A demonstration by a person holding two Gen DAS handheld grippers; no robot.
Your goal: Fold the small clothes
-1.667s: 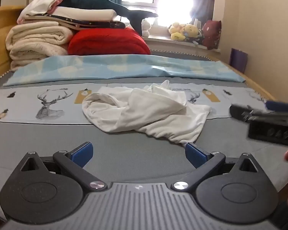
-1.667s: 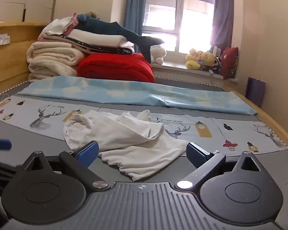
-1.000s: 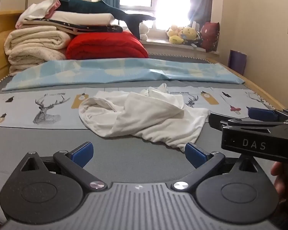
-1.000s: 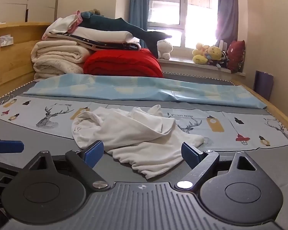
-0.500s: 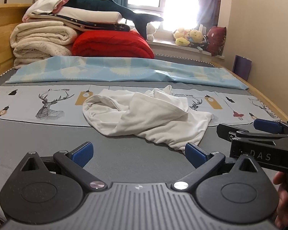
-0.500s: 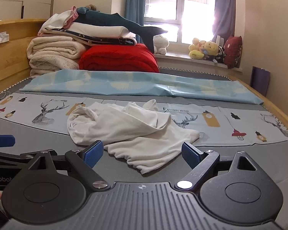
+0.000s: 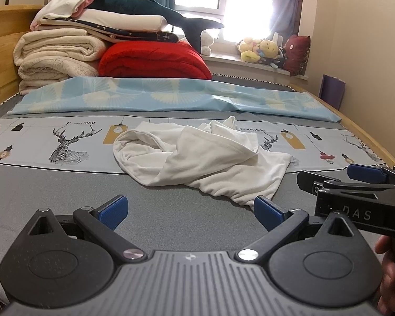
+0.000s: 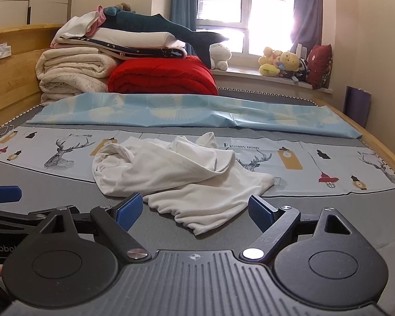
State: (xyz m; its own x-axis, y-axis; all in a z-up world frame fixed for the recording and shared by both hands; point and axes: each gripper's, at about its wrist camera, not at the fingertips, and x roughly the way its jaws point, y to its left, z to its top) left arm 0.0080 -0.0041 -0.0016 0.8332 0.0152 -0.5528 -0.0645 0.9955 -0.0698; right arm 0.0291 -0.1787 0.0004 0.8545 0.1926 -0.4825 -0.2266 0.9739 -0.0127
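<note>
The white garment [image 7: 200, 158] lies crumpled in a loose heap in the middle of the bed [image 7: 65, 197], half on the grey cover and half on the strip of deer-print cloth [image 7: 65, 142] that runs across it. Its folds overlap each other, and one hem trails toward me onto the grey.

My left tongs [image 7: 189, 208] hover just short of that near hem, wide apart and gripping nothing. My right tongs [image 8: 194, 208] are likewise spread and bare, with the trailing edge of the garment showing between their blue pads [image 8: 130, 209] but not touching them. The two tongs sit side by side, the right one just beside the left in the left view, where a bit of my right hand [image 7: 392, 271] shows at the edge.

Farther back lies a light blue patterned sheet [image 7: 171, 97], then a red quilt [image 7: 155, 63] next to stacked cream blankets [image 7: 55, 55] against the wooden headboard [image 8: 10, 63]. A dark plush shark [image 7: 155, 10] lies on top of the pile, and soft toys [image 7: 260, 50] line the windowsill.
</note>
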